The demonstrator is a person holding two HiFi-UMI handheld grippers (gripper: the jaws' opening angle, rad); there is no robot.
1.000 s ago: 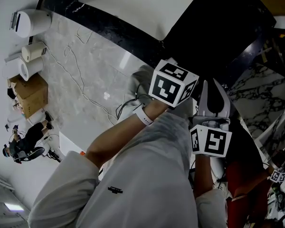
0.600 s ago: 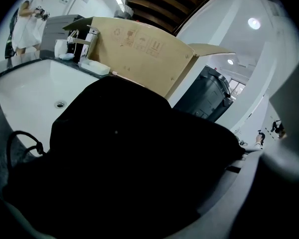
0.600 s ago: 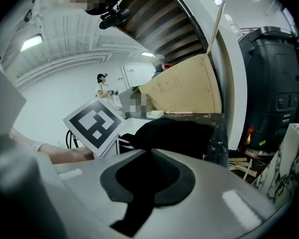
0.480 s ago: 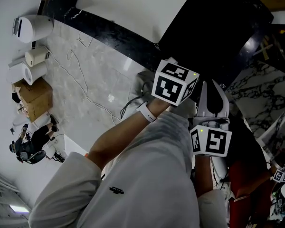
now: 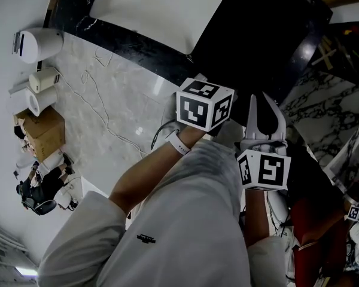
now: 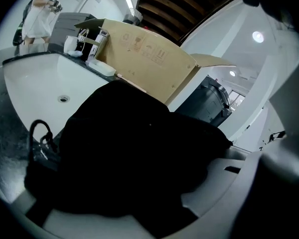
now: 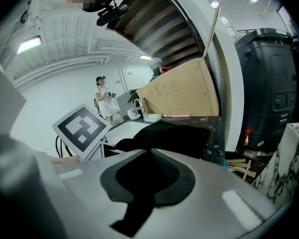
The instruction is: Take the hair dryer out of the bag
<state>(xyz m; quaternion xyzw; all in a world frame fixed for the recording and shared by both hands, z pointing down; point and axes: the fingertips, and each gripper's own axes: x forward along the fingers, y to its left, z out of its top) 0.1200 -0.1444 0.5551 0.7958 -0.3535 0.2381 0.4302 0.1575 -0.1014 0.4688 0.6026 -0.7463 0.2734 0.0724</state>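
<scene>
A black bag [image 5: 254, 43] lies on the dark counter to the right of the white sink [image 5: 155, 8]. In the left gripper view the bag [image 6: 139, 148] fills the space between the wide-spread white jaws of my left gripper [image 6: 144, 203]. Those jaws have just been closing a little, and I see no pad pressing on the bag. A black strap loop [image 6: 40, 133] hangs at the bag's left. My right gripper [image 5: 258, 98] points at the bag's near edge with its fingers together and nothing seen between them. No hair dryer shows. The left gripper's marker cube [image 5: 203, 103] hides its fingers in the head view.
A cardboard box [image 6: 144, 59] stands behind the bag and the sink [image 6: 35, 88]. On the marble floor at the left are a white appliance [image 5: 39, 28], paper rolls [image 5: 39, 76], a box [image 5: 42, 121], a thin cable [image 5: 102, 109] and a person [image 5: 33, 187]. A black bin [image 7: 271, 83] stands at the right.
The head view has tilted a little, so more of the sink shows. Both grippers stay at the bag. The left gripper's cube has turned slightly.
</scene>
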